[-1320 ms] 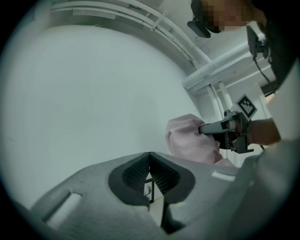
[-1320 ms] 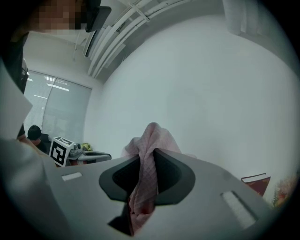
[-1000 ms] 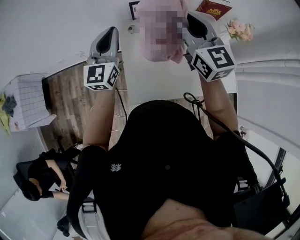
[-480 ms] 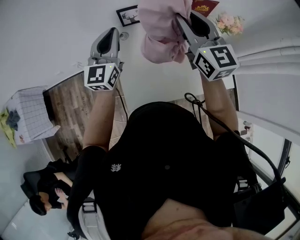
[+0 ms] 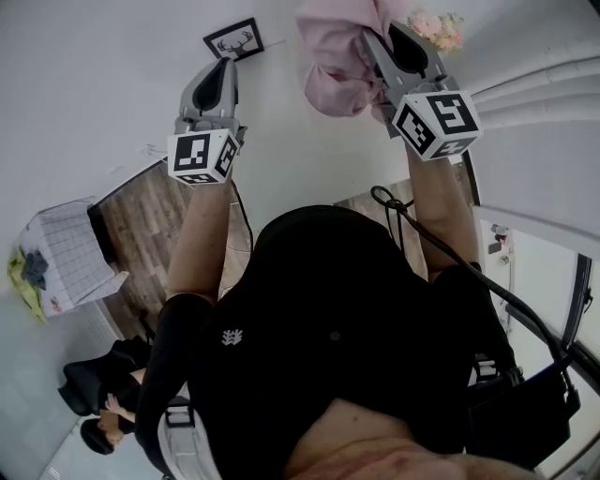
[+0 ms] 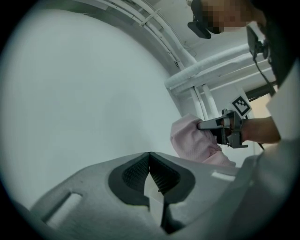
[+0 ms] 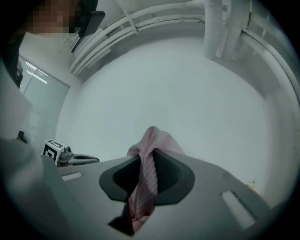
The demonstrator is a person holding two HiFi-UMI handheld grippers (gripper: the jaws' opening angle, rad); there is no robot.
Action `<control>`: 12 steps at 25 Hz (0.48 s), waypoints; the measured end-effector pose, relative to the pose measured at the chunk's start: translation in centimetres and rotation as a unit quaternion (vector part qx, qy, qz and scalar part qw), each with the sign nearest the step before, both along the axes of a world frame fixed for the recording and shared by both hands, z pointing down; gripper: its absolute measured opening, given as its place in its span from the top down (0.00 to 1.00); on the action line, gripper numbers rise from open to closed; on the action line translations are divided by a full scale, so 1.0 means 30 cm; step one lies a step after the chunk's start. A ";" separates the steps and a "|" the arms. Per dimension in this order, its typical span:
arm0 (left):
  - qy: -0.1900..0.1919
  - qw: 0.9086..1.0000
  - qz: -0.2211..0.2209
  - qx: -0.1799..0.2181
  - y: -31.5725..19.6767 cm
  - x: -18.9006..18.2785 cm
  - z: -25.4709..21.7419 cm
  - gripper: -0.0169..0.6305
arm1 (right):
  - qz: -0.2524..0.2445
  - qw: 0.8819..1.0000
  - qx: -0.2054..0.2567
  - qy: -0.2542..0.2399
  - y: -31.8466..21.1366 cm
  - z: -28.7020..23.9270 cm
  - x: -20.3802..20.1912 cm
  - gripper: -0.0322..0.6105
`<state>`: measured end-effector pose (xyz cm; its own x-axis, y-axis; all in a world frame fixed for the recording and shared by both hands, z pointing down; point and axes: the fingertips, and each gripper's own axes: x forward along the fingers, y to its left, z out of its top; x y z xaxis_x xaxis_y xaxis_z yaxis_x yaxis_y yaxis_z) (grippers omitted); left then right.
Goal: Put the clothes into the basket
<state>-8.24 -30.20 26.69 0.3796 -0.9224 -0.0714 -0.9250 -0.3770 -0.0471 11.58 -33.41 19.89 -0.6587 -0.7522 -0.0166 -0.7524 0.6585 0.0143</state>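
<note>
My right gripper (image 5: 373,36) is raised high in front of me, shut on a pink garment (image 5: 339,58) that hangs bunched from its jaws. In the right gripper view the pink garment (image 7: 149,154) is pinched between the two dark pads and sticks out past the tips. My left gripper (image 5: 223,66) is held up beside it, apart from the cloth, with its jaws shut and nothing between them (image 6: 149,155). From the left gripper view I see the pink garment (image 6: 193,143) and the right gripper (image 6: 224,129) off to the right.
A white basket (image 5: 66,246) stands on the wood floor (image 5: 150,211) at far left, with green and dark clothes (image 5: 26,274) at its edge. A framed picture (image 5: 232,39), flowers (image 5: 437,26) and white pipes (image 5: 539,94) line the wall. A seated person (image 5: 98,417) is at lower left.
The view has swung: the picture and flowers slid left, the basket drifted down. The right gripper keeps its hold on the pink garment; both grippers stay raised.
</note>
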 end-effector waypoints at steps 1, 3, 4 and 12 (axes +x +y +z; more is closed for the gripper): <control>0.000 1.000 0.003 -0.002 -0.007 0.015 0.008 0.97 | 0.004 1.000 -0.002 -0.001 -0.006 0.007 0.020 0.84; 0.000 1.000 0.009 -0.006 -0.032 0.051 0.028 0.97 | 0.009 1.000 -0.006 -0.001 -0.025 0.029 0.057 0.84; 0.000 1.000 0.012 -0.009 -0.050 0.065 0.040 0.97 | 0.011 1.000 -0.010 -0.001 -0.038 0.044 0.068 0.84; -0.002 0.999 0.035 -0.020 -0.113 0.120 0.073 0.97 | 0.019 0.999 -0.026 0.000 -0.087 0.112 0.087 0.84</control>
<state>-4.65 -33.58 28.89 0.4429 -0.8960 -0.0325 -0.8964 -0.4418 -0.0346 14.20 -36.02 23.25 -0.6290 -0.7771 0.0226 -0.7774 0.6287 -0.0184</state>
